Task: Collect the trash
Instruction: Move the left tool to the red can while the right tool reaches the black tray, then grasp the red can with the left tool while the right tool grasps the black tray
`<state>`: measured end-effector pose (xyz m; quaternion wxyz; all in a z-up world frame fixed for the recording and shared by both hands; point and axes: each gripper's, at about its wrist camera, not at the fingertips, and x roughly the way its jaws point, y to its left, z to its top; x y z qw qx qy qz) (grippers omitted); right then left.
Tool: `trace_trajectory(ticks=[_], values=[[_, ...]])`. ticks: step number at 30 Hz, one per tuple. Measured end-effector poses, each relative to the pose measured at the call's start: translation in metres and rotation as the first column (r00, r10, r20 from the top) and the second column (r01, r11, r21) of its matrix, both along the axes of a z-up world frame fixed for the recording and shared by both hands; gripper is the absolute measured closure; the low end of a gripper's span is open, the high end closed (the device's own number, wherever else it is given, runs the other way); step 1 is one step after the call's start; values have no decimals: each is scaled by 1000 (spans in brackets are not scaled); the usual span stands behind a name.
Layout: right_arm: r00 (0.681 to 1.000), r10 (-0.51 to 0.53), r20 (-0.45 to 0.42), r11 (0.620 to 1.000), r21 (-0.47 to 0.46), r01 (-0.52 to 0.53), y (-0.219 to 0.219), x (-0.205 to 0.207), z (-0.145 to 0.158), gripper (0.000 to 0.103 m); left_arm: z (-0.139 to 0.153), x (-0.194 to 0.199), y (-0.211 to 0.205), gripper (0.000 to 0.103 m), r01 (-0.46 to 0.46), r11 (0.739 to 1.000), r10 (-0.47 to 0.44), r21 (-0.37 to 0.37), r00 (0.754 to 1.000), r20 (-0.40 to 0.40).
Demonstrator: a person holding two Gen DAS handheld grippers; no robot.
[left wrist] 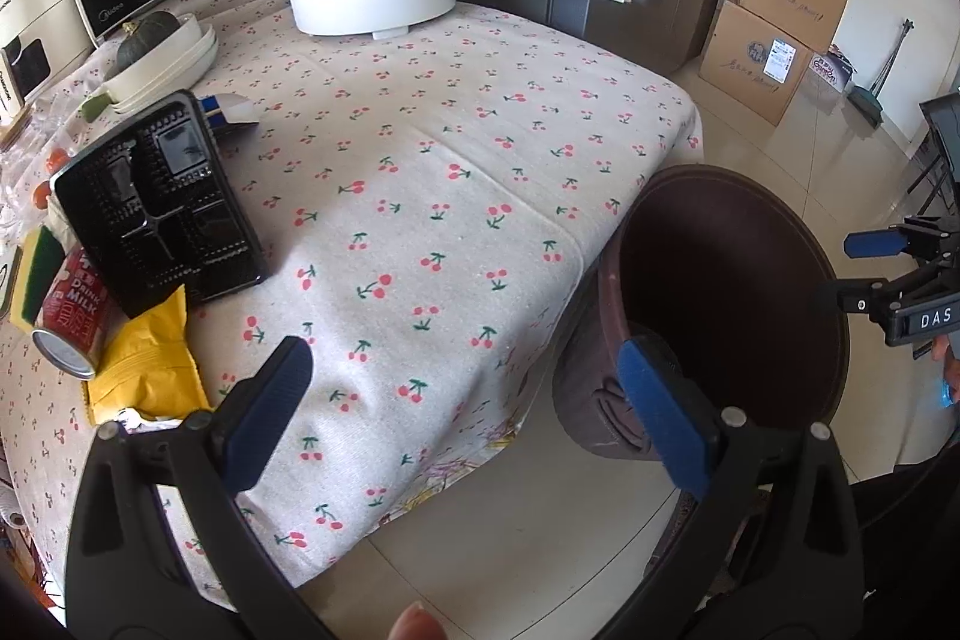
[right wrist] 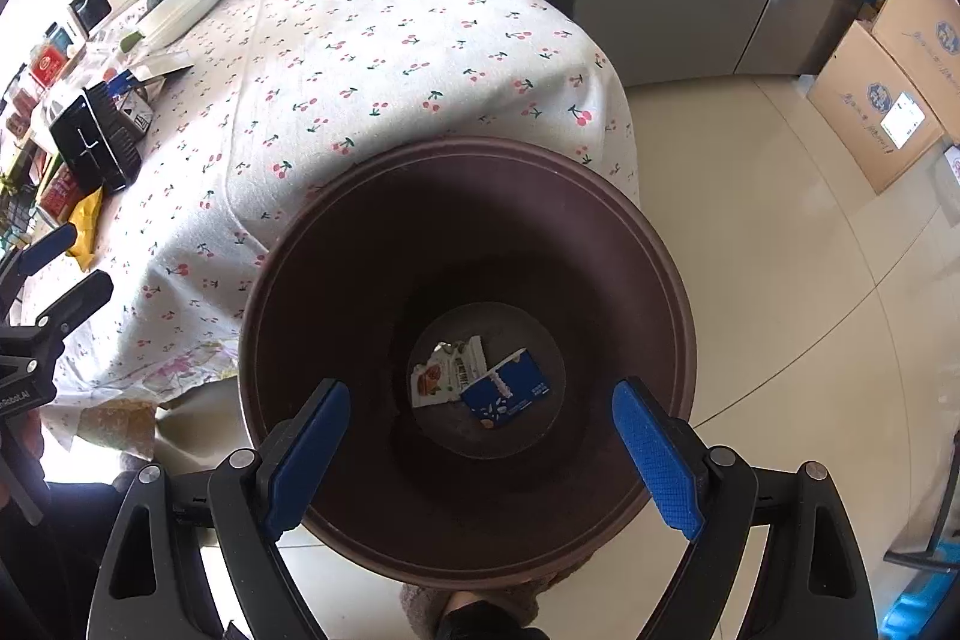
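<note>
Left hand-held gripper [left wrist: 462,412]: released, empty, lower frame.
Right hand-held gripper [right wrist: 480,451]: released, above bin [right wrist: 660,244].
Bin floor: blue carton [right wrist: 510,394], wrapper [right wrist: 444,376].
Desk [left wrist: 420,112] left edge: black tray [left wrist: 162,202], red can [left wrist: 72,316], yellow packet [left wrist: 147,364].

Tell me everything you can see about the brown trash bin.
The brown trash bin is round, open-topped and upright, apparently plastic, with a rolled rim. It stands on the tiled floor beside the draped table corner. At its bottom lie a white wrapper and a blue carton. The open right gripper hovers above its mouth.
</note>
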<state>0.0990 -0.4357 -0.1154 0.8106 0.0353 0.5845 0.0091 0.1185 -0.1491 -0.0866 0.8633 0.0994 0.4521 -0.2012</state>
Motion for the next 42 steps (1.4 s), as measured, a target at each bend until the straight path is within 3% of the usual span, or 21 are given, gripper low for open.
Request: trace_trajectory(ticks=[11,21,28,30,35,42], values=[[998,65,18,998,-4,-65,48,28,14,12,6,12,63,2,-147,989,147,14,989,-28],[991,126,35,992,8,-127,96,52,21,12,10,46,132,2,-343,939,340,-13,936,-89],[990,138,35,990,27,-139,118,68,22,12,18,85,167,2,-407,913,408,33,912,-36],[989,144,34,989,28,-145,123,73,22,12,14,97,174,5,-410,912,410,25,910,-59],[988,152,24,988,27,-152,136,87,17,12,-6,121,184,24,-397,918,396,26,906,-151],[988,150,25,988,16,-151,153,106,13,12,-18,130,190,43,-404,914,404,40,893,-199]])
